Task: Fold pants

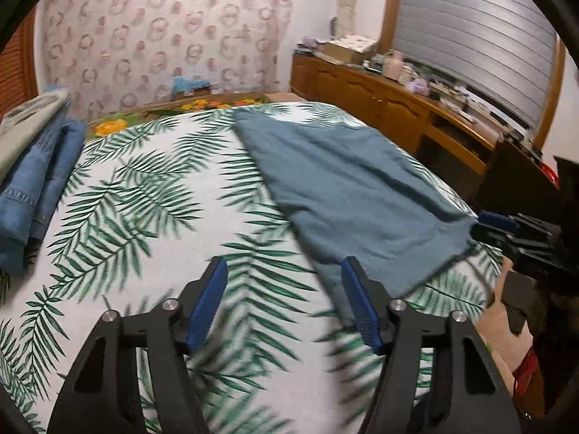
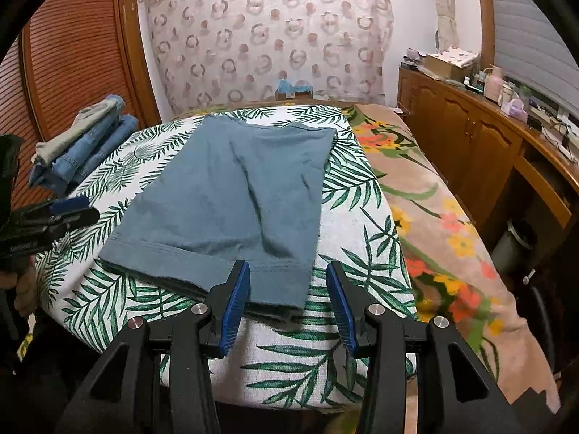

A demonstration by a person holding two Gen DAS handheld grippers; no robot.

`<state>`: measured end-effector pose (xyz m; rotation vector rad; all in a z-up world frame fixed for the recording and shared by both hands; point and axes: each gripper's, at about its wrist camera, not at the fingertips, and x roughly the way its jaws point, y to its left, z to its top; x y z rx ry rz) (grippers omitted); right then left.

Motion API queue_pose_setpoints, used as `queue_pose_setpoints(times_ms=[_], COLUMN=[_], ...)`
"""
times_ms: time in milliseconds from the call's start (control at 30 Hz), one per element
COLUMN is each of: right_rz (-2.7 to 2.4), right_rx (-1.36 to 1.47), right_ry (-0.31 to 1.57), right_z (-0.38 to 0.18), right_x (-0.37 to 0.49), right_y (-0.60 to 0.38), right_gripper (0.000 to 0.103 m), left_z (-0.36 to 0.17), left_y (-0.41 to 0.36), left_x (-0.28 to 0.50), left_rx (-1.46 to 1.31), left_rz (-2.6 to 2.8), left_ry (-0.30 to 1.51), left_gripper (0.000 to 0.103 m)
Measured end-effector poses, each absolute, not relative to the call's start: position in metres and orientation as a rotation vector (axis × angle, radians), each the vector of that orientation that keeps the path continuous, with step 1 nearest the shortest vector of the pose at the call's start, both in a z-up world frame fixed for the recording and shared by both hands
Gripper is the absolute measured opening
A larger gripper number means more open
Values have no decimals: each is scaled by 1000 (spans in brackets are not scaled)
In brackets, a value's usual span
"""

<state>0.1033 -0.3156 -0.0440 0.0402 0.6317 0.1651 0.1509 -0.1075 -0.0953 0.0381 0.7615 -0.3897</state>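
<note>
Teal-blue pants [image 1: 347, 188] lie flat, folded lengthwise, on the leaf-print bed sheet [image 1: 152, 195]; they also show in the right wrist view [image 2: 235, 195], hem end nearest. My left gripper [image 1: 284, 271] is open and empty, hovering over the sheet just left of the pants' near edge. My right gripper [image 2: 287, 271] is open and empty, its jaws spread just above the near right hem corner. The right gripper shows in the left wrist view [image 1: 506, 228] at the pants' right corner; the left gripper shows in the right wrist view [image 2: 68, 209] at far left.
A stack of folded jeans [image 1: 32, 181] sits at the sheet's left edge, and it shows in the right wrist view [image 2: 83, 144]. A floral blanket [image 2: 434, 217] covers the bed's right side. A wooden cabinet [image 1: 398, 108] with clutter runs along the right wall.
</note>
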Motion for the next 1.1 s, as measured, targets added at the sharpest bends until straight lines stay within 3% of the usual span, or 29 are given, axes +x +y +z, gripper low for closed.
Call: queue_pose_setpoints(times_ms=[433, 600, 633, 800, 900, 1100], right_rz=[188, 196, 197, 222, 246, 270], right_rx=[65, 65, 68, 106, 115, 98], right_ry=[638, 648, 650, 632, 609, 582], right_z=[-44, -46, -47, -42, -37, -30], right_x=[100, 104, 105, 105, 102, 92], right_y=[-303, -298, -297, -302, -301, -293], right_gripper=[45, 32, 31, 16, 12, 11], left_z=[-108, -116, -116, -114, -110, -100], left_y=[-147, -148, -149, -147, -143, -134], left_x=[139, 138, 138, 137, 136, 135], left_rx=[82, 95, 92, 89, 64, 42], left_rz=[-469, -477, -488, -498, -506, -512], left_ry=[816, 830, 826, 804, 791, 776], left_gripper=[48, 45, 37, 23, 18, 17])
